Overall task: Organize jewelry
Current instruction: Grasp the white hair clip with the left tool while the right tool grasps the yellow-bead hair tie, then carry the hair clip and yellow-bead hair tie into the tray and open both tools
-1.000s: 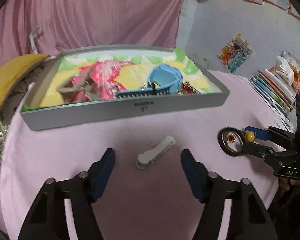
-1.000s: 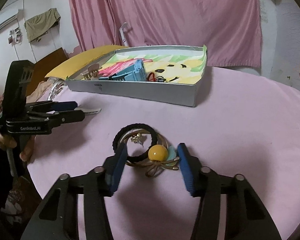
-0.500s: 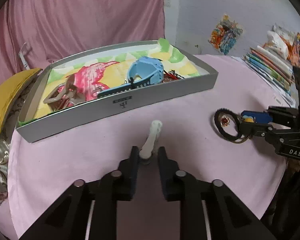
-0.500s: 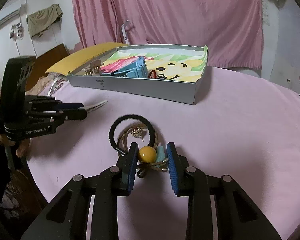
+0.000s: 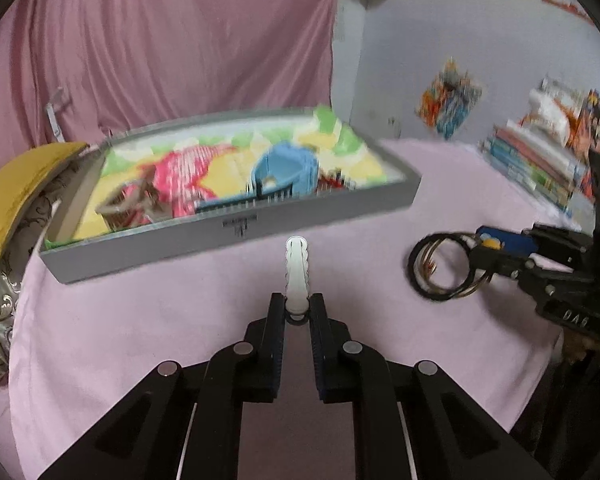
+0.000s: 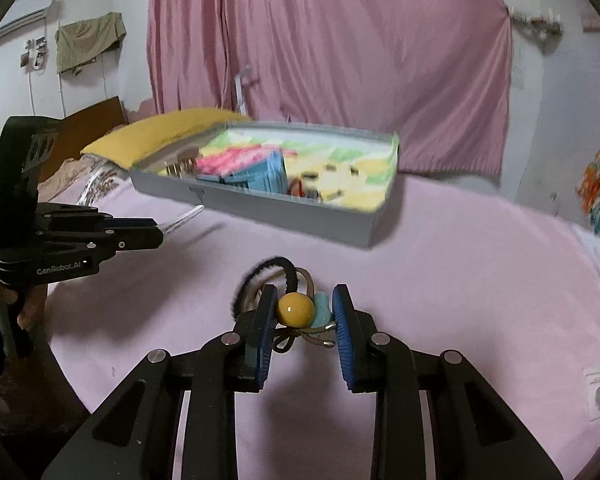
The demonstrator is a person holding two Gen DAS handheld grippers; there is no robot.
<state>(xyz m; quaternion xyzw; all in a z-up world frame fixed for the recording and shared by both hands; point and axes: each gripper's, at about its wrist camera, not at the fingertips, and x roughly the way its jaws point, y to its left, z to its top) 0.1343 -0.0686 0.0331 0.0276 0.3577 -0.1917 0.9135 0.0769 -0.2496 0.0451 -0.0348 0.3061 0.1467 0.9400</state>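
My left gripper [image 5: 296, 312] is shut on the end of a white hair clip [image 5: 297, 270] and holds it up off the pink tablecloth, pointing at the grey tray [image 5: 236, 230]. My right gripper [image 6: 302, 312] is shut on a bunch of hair ties with a yellow bead [image 6: 295, 309], a teal piece and a black ring [image 6: 268, 270], lifted above the cloth. The bunch also shows in the left wrist view [image 5: 444, 266]. The tray [image 6: 284, 210] holds a blue comb [image 5: 284, 180], a brown claw clip [image 5: 128, 200] and small pieces on a colourful liner.
The round table has a pink cloth [image 6: 460, 280]. A yellow cushion [image 5: 16, 184] lies left of the tray. Stacked books [image 5: 540, 168] sit at the table's right edge. A pink curtain hangs behind.
Both grippers closed on their items and lifted them. The left gripper raised the white clip toward the tray. The right gripper raised the hair ties off the cloth.
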